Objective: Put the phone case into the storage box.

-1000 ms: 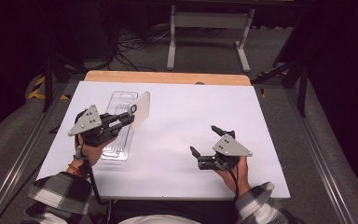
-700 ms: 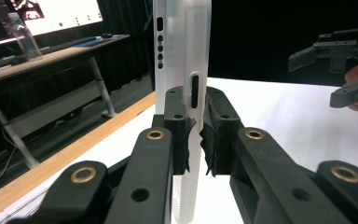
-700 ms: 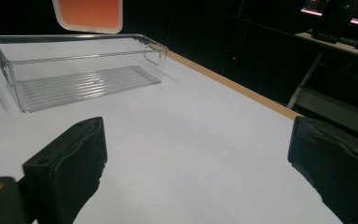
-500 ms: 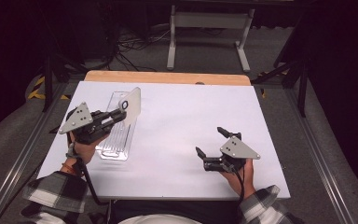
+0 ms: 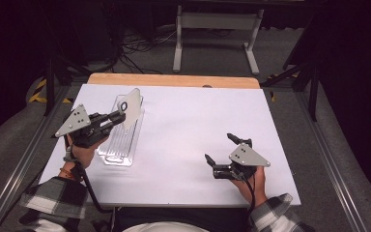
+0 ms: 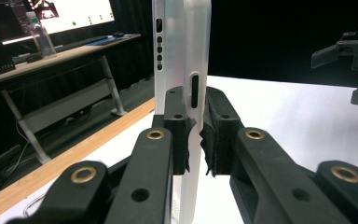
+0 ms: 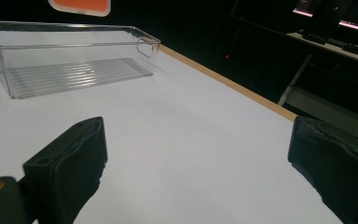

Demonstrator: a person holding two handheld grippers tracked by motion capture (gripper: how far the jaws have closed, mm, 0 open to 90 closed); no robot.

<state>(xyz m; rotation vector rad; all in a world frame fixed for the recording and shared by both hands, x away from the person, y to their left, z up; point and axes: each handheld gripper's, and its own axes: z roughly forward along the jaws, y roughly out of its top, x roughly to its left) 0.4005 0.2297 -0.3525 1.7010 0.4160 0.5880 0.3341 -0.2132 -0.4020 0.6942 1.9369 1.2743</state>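
fingers [image 6: 177, 123] of the left gripper [image 5: 118, 116] are clamped on the lower edge of a flat, frosted white plastic phone case with a camera cutout [image 5: 130, 102], which stands nearly upright left of centre in the high view, above the far end of the long clear plastic bin with a ribbed floor [image 5: 118, 145]. in the left gripper view the case [image 6: 182, 46] rises up the middle of the frame, pinched at its side-button slot between the two pads. the right gripper [image 5: 220, 154] rests low at the lower right of the high view with its jaws spread wide and nothing between them, well apart from the bin [image 7: 74, 70], which sits in the upper left of the right gripper view. judging from this, the step is setting the case into the bin: keep the pinch firm, tip the case flat along the bin's length, lower it inside the walls without catching the rim, and let go only once it rests on the ribbed floor. the free gripper could steady the bin if it slides.
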